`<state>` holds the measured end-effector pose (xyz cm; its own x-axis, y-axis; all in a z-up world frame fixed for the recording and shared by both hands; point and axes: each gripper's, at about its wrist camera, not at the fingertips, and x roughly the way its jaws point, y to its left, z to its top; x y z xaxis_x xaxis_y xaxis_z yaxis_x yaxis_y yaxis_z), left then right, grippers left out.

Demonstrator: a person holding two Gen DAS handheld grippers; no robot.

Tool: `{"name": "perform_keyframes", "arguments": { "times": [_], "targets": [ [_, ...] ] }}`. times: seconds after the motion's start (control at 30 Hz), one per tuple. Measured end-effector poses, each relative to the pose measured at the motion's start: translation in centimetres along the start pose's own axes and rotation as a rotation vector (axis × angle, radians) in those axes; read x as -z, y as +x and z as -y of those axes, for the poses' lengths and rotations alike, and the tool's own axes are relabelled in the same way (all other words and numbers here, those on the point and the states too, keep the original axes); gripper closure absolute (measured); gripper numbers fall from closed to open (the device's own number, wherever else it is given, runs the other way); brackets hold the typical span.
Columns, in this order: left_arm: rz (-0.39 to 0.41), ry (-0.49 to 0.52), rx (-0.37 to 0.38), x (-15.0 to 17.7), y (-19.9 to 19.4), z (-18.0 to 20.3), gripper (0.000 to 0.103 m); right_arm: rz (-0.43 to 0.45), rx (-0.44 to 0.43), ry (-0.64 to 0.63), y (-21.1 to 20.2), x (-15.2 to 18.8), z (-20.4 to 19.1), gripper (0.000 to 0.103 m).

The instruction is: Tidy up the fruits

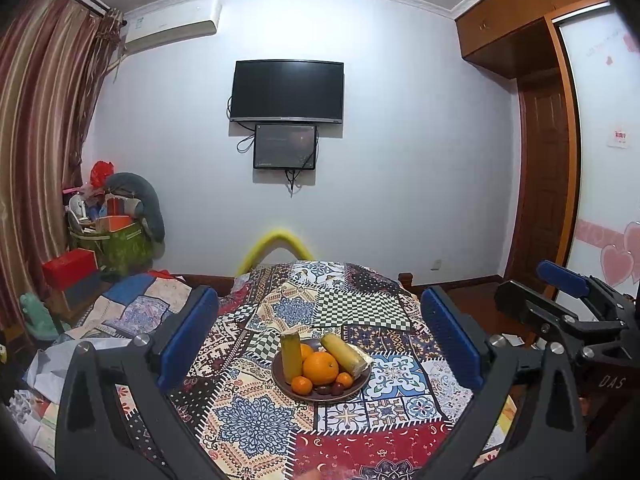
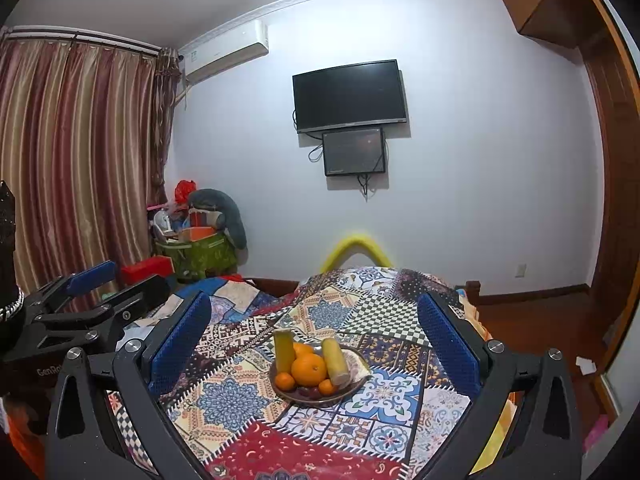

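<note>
Claws first: the left claw [image 1: 320, 340] is spread wide with nothing between its blue pads, and the right claw [image 2: 316, 340] is spread wide and empty too. Each hangs above the near side of the bench [image 1: 256, 428], which is draped in a patchwork cloth [image 2: 384, 316], and neither touches anything. In the left wrist view the right claw shows at the right edge [image 1: 568, 304]; in the right wrist view the left claw shows at the left edge [image 2: 104, 292].

Framed between the pads of both claws, well ahead of them, sits one brown plate [image 1: 356, 390] on the cloth. On it lie one big orange [image 1: 320, 368], three small tangerines that can be counted, the nearest at the front left [image 1: 301, 385], one yellow bottle [image 1: 291, 356] standing upright at the left, one corn cob [image 1: 344, 354] lying tilted at the right, and a few dark red fruits [image 1: 330, 389] at the front rim whose number is hard to tell. No object stands between the claws and the plate.

Beyond the bench a yellow loop [image 1: 276, 246] rises at its far edge. On the wall hang one television [image 1: 287, 91] and one smaller screen [image 1: 285, 146] just under it, with one air conditioner [image 1: 172, 26] up left. Striped curtains [image 2: 76, 160] and a green bag [image 2: 200, 256] of clutter fill the left corner.
</note>
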<state>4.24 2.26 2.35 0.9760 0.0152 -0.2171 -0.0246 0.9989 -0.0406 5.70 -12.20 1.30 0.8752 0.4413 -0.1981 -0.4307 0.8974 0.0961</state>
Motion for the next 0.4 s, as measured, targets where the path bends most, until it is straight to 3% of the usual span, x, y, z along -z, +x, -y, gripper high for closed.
{"name": "perform_keyframes", "arguments": {
  "times": [0.4],
  "targets": [
    [0.002,0.014,0.009,0.27,0.03,0.32,0.001,-0.003,0.003,-0.002,0.07,-0.13,0.16,0.0]
  ]
}}
